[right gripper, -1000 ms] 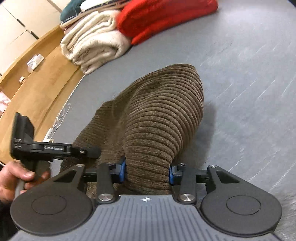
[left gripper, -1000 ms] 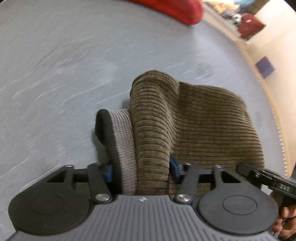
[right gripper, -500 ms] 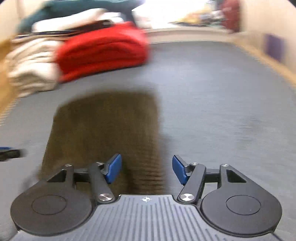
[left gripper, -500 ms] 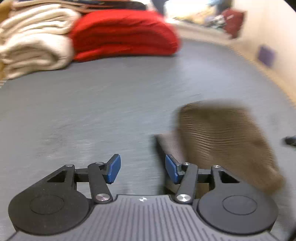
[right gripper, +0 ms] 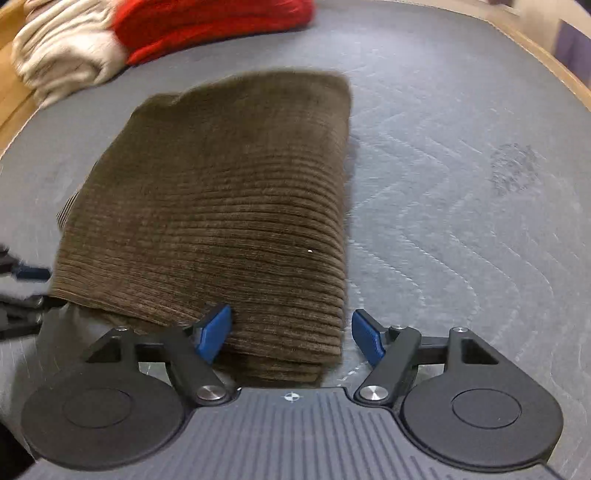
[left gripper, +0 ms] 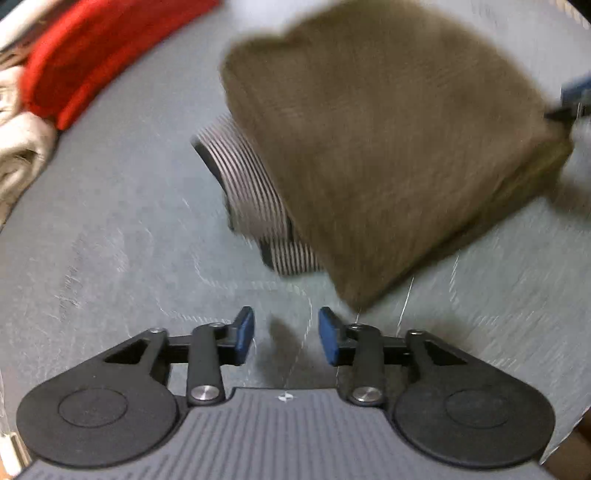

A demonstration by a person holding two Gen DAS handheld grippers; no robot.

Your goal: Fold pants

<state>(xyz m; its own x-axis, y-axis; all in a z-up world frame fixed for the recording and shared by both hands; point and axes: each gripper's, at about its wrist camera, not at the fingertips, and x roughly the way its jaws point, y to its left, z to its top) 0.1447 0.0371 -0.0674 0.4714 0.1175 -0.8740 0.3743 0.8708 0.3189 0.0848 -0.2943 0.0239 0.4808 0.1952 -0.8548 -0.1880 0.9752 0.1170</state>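
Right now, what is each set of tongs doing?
Left tongs: closing, nothing between them, clear of the pants.
Right tongs: opening, pants edge between them, not gripped.

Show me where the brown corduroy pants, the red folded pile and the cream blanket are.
brown corduroy pants (right gripper: 221,206), right wrist view, middle of the folded top layer.
red folded pile (right gripper: 207,22), right wrist view, its front folds.
cream blanket (right gripper: 62,55), right wrist view, its rounded folded edge.

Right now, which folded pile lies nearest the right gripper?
The brown corduroy pants, just beyond the right gripper; the red pile and cream pile lie at the far edge.
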